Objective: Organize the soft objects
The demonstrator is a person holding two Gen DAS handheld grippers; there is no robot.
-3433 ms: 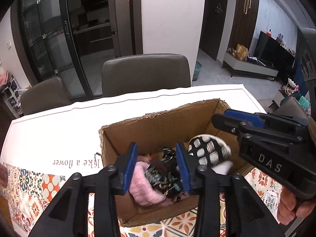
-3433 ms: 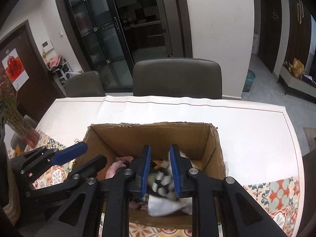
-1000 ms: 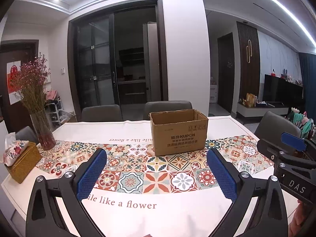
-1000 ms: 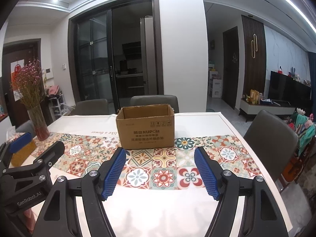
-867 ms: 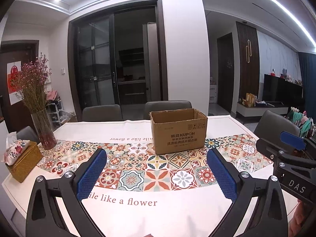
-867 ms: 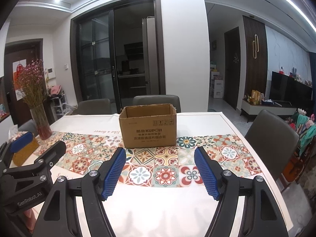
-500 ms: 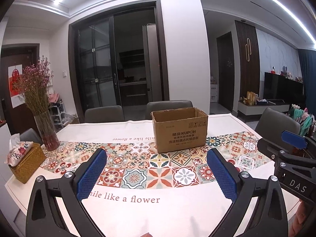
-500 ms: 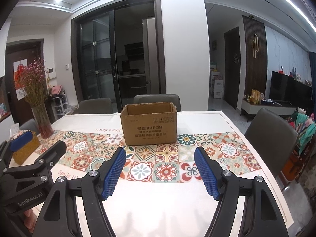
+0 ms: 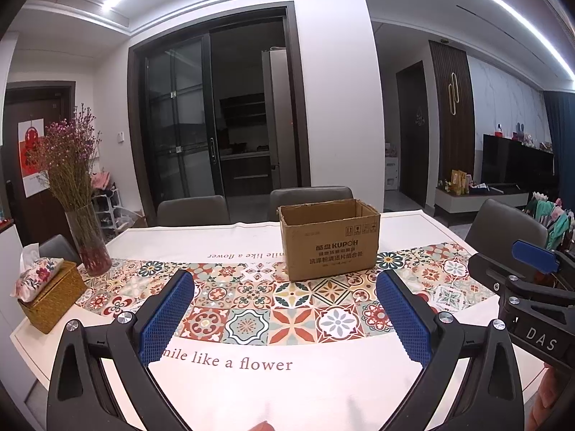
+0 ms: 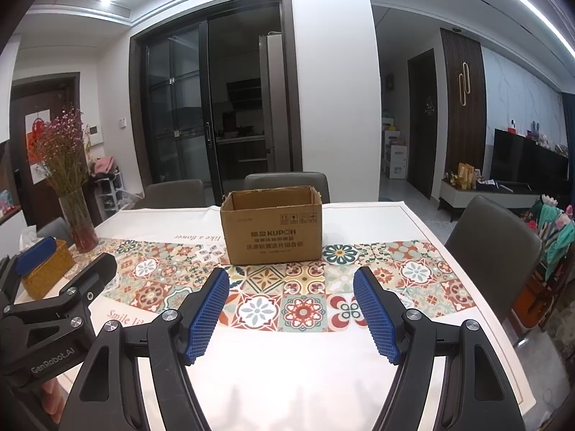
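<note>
Left gripper (image 9: 285, 318): fingers (image 9: 167, 318) spread wide, nothing between them; pads are blue, ribbed rubber on black plastic arms with silver bolts. Right gripper (image 10: 291, 314): likewise gaping, empty, same blue waffle-textured fingers (image 10: 375, 314). Cardboard box (image 9: 329, 239), brown corrugated, rectangular, top flaps torn off leaving a ragged rim, printed "KUPOH" on its front; it stands upright on the desk (image 9: 230, 377) well beyond the fingertips, slightly right of centre for the left pair, slightly left of centre for the right pair (image 10: 273, 228). Soft objects cannot be seen from this low angle; box interior hidden. Desk covering is smooth white cloth with a band of multicoloured tile print (image 9: 251, 301) and script lettering. Left view shows more: a glass vase of dried pink-purple flowers (image 9: 84, 222) far left of the fingers, and a woven straw tissue box (image 9: 50, 300) with a floral fabric cover. In the right view the tissue box (image 10: 46, 273) is partly masked by the other gripper's black body. Grey padded chairs (image 10: 287, 185) behind the box.
</note>
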